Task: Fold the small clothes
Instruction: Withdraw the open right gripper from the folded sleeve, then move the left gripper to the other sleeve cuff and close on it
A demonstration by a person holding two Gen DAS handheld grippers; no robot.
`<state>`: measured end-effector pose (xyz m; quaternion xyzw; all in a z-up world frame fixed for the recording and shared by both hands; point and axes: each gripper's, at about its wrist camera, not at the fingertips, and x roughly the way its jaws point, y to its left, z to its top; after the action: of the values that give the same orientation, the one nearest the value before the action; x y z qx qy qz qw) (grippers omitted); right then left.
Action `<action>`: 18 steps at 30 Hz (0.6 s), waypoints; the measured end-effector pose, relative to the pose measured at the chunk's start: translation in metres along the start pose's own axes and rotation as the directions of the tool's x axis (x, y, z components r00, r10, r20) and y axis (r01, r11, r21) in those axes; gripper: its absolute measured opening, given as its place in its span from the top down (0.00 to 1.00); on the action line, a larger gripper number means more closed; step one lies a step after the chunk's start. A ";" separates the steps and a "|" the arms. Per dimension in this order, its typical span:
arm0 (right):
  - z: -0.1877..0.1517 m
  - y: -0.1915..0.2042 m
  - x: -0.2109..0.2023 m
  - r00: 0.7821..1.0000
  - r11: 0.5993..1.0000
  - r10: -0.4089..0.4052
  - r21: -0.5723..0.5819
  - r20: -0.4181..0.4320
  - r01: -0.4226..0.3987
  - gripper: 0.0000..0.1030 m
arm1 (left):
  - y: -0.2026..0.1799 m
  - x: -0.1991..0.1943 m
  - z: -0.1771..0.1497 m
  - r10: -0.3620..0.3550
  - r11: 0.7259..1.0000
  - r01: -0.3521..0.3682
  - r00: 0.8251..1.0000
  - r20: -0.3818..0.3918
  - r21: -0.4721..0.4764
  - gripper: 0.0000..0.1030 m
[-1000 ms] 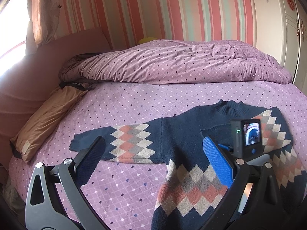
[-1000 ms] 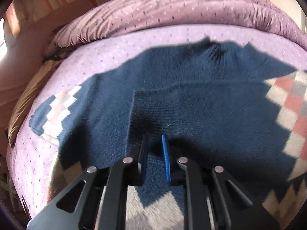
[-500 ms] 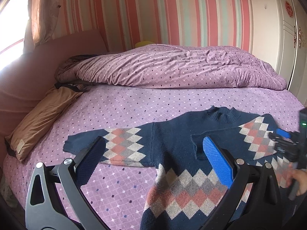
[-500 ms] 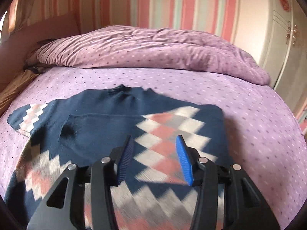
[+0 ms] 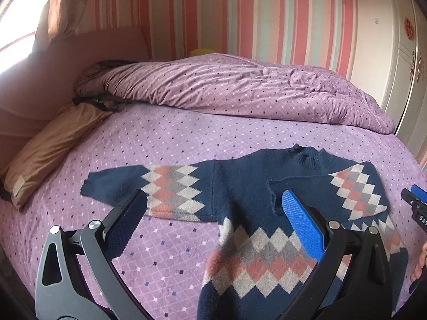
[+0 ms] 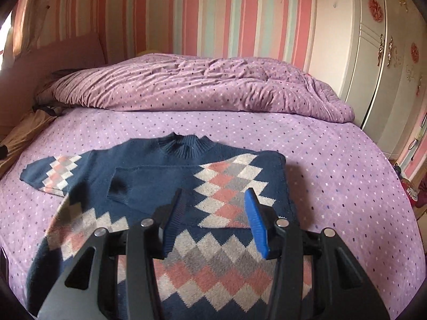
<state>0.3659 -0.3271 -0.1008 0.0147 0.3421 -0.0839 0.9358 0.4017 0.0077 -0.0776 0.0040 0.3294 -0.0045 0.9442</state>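
A small navy sweater (image 5: 240, 186) with pink, grey and cream diamonds lies flat on the purple bed. Its right sleeve (image 6: 229, 186) is folded across the chest; its left sleeve (image 5: 160, 186) lies spread out to the left. My left gripper (image 5: 213, 213) is open and empty, held above the sweater's left side. My right gripper (image 6: 216, 213) is open and empty above the folded sleeve, and its tip shows at the right edge of the left wrist view (image 5: 416, 200). The sweater also shows in the right wrist view (image 6: 160, 170).
A bunched purple duvet (image 5: 240, 88) lies across the far side of the bed. A tan pillow (image 5: 53, 144) lies at the left by the pink headboard (image 5: 66, 61). A white wardrobe (image 6: 373, 53) stands to the right. The bedsheet (image 6: 333, 173) is bare right of the sweater.
My right gripper let go of the right sleeve, opened and drew back and up from the sweater. My left gripper rose a little and stayed open.
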 end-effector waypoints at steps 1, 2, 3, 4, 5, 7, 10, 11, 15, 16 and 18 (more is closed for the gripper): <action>0.001 0.002 -0.003 1.000 1.000 -0.003 0.004 0.007 0.003 0.54 | 0.006 0.001 -0.001 0.006 1.000 -0.006 1.000 -0.001 -0.003 0.03; 0.002 0.005 -0.006 1.000 1.000 -0.010 0.006 0.013 0.010 0.54 | 0.011 0.001 -0.001 0.021 1.000 -0.021 1.000 0.001 -0.001 0.03; 0.003 0.008 -0.009 1.000 1.000 -0.016 0.007 0.018 0.016 0.54 | 0.015 0.002 -0.002 0.037 0.999 -0.037 0.999 0.001 0.001 0.03; 0.004 0.012 -0.011 1.000 1.000 -0.019 0.006 0.022 0.019 0.51 | 0.021 0.003 -0.003 0.053 0.999 -0.053 0.999 0.001 0.006 0.03; 0.005 0.015 -0.013 0.999 1.000 -0.018 0.004 0.026 0.018 0.47 | 0.027 0.005 -0.004 0.055 0.998 -0.055 0.998 0.002 0.009 0.03; 0.006 0.023 -0.016 0.999 1.000 -0.024 -0.009 0.038 0.024 0.46 | 0.037 0.009 -0.005 0.062 0.998 -0.062 0.998 0.004 0.026 0.03; 0.007 0.032 -0.016 0.999 1.000 -0.023 -0.018 0.043 0.023 0.44 | 0.052 0.020 -0.005 0.093 0.994 -0.092 0.996 -0.009 0.057 0.03; 0.007 0.034 -0.016 0.999 1.000 -0.023 -0.018 0.045 0.024 0.42 | 0.058 0.024 -0.005 0.101 0.993 -0.100 0.995 -0.012 0.060 0.03; 0.007 0.040 -0.018 0.998 1.000 -0.027 -0.013 0.058 0.028 0.35 | 0.088 0.044 -0.005 0.109 0.993 -0.108 0.993 -0.036 0.042 0.03; 0.008 0.042 -0.020 0.997 0.999 -0.031 -0.010 0.065 0.032 0.33 | 0.097 0.052 -0.006 0.089 0.996 -0.088 0.995 -0.050 0.027 0.03; 0.008 0.046 -0.020 0.997 0.999 -0.035 -0.009 0.066 0.035 0.32 | 0.113 0.065 -0.008 0.063 0.998 -0.063 0.996 -0.069 0.003 0.03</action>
<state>0.3637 -0.2794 -0.0827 0.0011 0.3116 -0.0991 0.9450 0.4488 0.1205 -0.1236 0.0147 0.3614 0.0254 0.9319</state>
